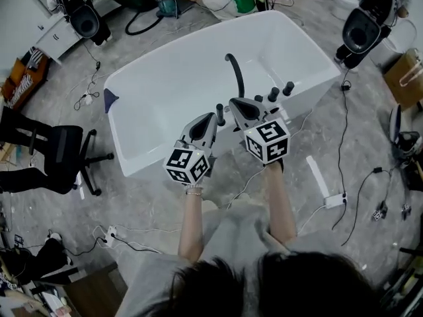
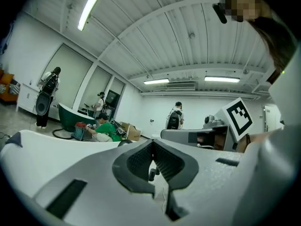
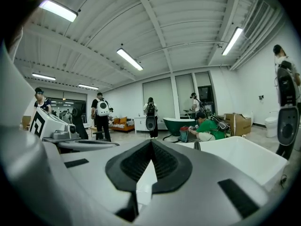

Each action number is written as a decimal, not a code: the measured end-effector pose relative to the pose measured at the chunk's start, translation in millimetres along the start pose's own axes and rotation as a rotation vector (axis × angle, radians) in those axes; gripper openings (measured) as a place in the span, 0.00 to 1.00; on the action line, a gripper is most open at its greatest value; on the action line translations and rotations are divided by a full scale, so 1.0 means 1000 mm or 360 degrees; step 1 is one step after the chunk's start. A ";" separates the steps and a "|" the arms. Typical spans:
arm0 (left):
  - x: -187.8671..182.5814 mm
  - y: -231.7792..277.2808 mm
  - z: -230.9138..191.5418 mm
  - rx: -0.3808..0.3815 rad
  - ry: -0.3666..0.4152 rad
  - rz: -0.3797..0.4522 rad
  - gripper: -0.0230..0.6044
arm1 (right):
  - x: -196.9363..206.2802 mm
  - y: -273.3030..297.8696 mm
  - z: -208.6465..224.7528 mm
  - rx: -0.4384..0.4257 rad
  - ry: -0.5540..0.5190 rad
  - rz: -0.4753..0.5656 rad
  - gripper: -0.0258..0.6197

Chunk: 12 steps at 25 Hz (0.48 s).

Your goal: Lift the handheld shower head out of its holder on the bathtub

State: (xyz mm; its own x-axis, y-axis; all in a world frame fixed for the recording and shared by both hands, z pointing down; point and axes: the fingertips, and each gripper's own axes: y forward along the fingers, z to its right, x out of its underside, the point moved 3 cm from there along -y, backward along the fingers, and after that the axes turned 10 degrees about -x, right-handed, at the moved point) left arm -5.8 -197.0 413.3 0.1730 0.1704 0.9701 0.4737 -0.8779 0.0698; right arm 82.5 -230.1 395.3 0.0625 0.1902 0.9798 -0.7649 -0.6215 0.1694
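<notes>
Shower head, a thin black stick, stands upright on the near rim of the big white bathtub, not lifted yet. We could just bump it, because our grey left claw and grey right claw are both closed and empty. Both point flat, right beside that rim.

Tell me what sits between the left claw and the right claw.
Head view: a short black post on the tub rim stands between the left claw and the right claw. Nothing else lies there.
</notes>
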 end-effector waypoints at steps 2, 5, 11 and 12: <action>0.007 0.001 0.004 -0.0030 -0.0003 -0.0027 0.04 | 0.004 -0.001 0.004 -0.0027 0.0023 -0.0003 0.04; 0.012 -0.002 -0.004 -0.0080 -0.0021 -0.0083 0.04 | 0.010 0.007 0.003 -0.0054 0.0053 -0.0017 0.04; 0.017 -0.003 -0.039 -0.0161 -0.0062 -0.0142 0.04 | 0.025 0.036 -0.006 -0.0099 0.0123 -0.0030 0.04; 0.019 -0.001 -0.042 -0.0163 -0.0068 -0.0153 0.04 | 0.029 0.039 -0.005 -0.0096 0.0131 -0.0042 0.04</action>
State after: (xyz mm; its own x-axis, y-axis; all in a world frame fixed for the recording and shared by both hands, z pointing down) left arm -38.8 -211.7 441.5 0.1688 0.2730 0.9471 0.3999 -0.8972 0.1874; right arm 51.3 -245.0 429.7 0.0325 0.2691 0.9626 -0.8010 -0.5691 0.1861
